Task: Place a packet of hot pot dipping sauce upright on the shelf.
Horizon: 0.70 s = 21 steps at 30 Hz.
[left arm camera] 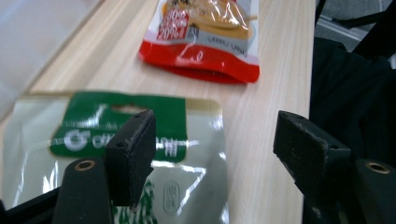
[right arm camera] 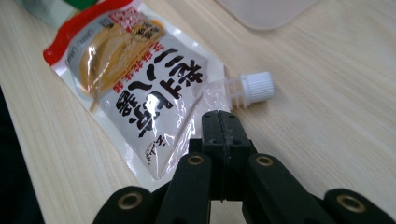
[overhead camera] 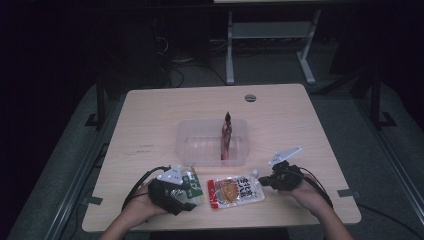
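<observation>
A dim room surrounds a light wooden table [overhead camera: 150,115], with the legs of a white desk frame [overhead camera: 230,50] standing on the dark floor beyond its far edge. Near the table's middle sits a clear plastic bin [overhead camera: 192,142], and a slim red packet [overhead camera: 226,137] stands upright inside it toward the 3 o'clock side.

At the near edge, around 7 o'clock from the bin, the left gripper [overhead camera: 192,192] rests over a green-and-silver pouch [overhead camera: 192,187]. In the left gripper view its jaws stand spread wide apart, one black pad [left arm camera: 133,154] hovering above the pouch [left arm camera: 187,154] and the other beyond the pouch's edge over bare wood; nothing is pinched.

Just beside that pouch, at 6 o'clock from the bin, lies a white spouted sauce pouch [overhead camera: 235,191] with a red end and a white screw cap [overhead camera: 255,173] pointing toward 2 o'clock. The right gripper [overhead camera: 264,181] sits at 5 o'clock from the bin, near the cap end. In the right gripper view its jaws are pressed together with nothing between them, the tips [right arm camera: 220,122] just over the pouch's [right arm camera: 135,88] edge below the cap [right arm camera: 256,87]; whether they touch it I cannot tell.
</observation>
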Each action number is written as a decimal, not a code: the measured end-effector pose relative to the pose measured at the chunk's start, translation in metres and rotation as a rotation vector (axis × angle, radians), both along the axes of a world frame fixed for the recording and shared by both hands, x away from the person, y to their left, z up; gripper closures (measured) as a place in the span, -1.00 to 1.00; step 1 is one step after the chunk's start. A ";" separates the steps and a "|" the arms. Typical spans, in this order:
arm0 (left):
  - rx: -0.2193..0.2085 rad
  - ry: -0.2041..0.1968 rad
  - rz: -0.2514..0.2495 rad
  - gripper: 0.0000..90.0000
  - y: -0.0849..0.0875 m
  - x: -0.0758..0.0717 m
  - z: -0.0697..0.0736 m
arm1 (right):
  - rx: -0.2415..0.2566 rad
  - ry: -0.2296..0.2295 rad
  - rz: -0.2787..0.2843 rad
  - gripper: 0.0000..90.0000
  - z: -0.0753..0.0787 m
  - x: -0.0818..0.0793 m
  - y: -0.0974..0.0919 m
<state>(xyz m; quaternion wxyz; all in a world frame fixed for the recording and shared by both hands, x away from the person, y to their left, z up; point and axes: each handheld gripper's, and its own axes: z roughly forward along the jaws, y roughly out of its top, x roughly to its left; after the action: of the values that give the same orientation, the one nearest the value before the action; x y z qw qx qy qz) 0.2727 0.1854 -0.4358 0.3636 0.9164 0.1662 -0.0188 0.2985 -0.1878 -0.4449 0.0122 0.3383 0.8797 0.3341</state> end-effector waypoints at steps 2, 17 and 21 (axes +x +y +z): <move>0.005 -0.012 -0.012 -0.38 -0.007 0.002 0.002 | 0.012 0.007 -0.018 0.78 0.003 -0.003 -0.004; 0.036 -0.066 -0.083 0.00 -0.078 0.016 -0.003 | 0.059 0.000 -0.108 0.27 0.005 -0.029 -0.033; 0.076 -0.065 -0.059 0.59 -0.076 0.020 -0.005 | 0.062 -0.005 -0.109 0.27 0.004 -0.027 -0.035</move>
<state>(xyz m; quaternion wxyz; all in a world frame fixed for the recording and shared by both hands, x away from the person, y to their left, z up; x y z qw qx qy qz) 0.2928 0.1098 -0.4412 0.3330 0.9342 0.1276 0.0063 0.2716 -0.2225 -0.4406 0.0220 0.3849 0.8492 0.3608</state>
